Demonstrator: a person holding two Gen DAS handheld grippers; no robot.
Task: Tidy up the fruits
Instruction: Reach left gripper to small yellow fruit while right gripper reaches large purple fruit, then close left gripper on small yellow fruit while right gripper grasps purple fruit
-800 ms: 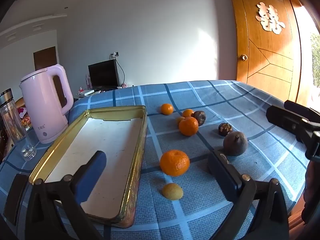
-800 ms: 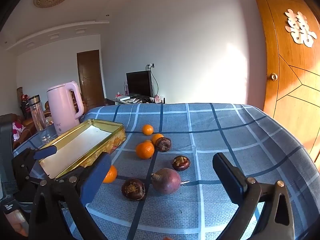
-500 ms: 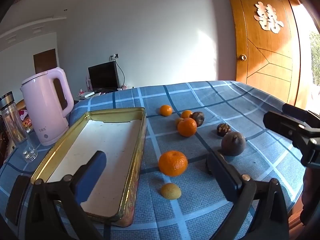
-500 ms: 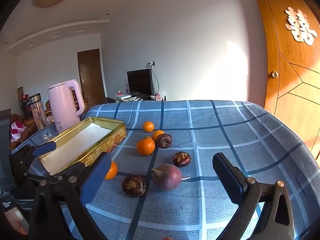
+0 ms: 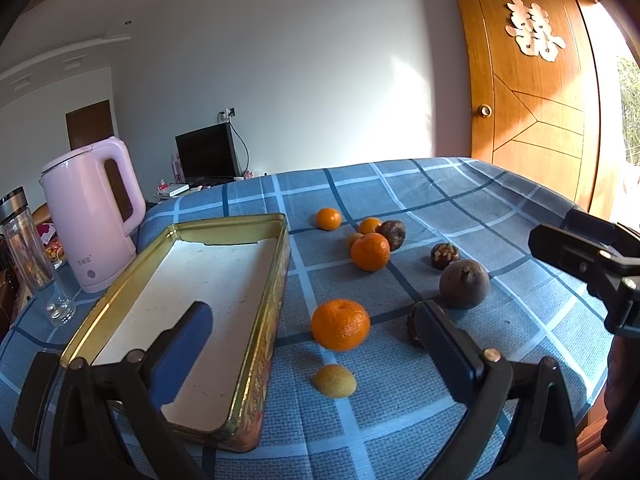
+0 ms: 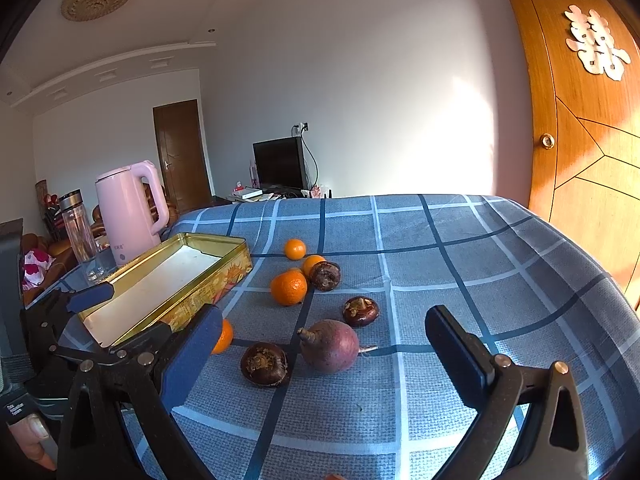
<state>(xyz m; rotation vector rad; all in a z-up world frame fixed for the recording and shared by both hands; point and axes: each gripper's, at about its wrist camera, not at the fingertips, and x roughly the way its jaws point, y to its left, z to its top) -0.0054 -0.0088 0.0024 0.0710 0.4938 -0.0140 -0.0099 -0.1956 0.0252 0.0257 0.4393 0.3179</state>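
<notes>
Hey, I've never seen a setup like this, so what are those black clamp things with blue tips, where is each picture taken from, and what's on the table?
Each clamp is a hand-held two-finger gripper, one in each of a person's hands, with a camera looking along its fingers. One picture is from the left gripper, the other from the right gripper. Both stand wide open and hold nothing. On the blue checked tablecloth lie several oranges, such as the nearest orange, some dark brown fruits, one big purplish fruit and a small yellowish fruit. The gold tin tray is empty. A pink kettle stands behind it.
</notes>
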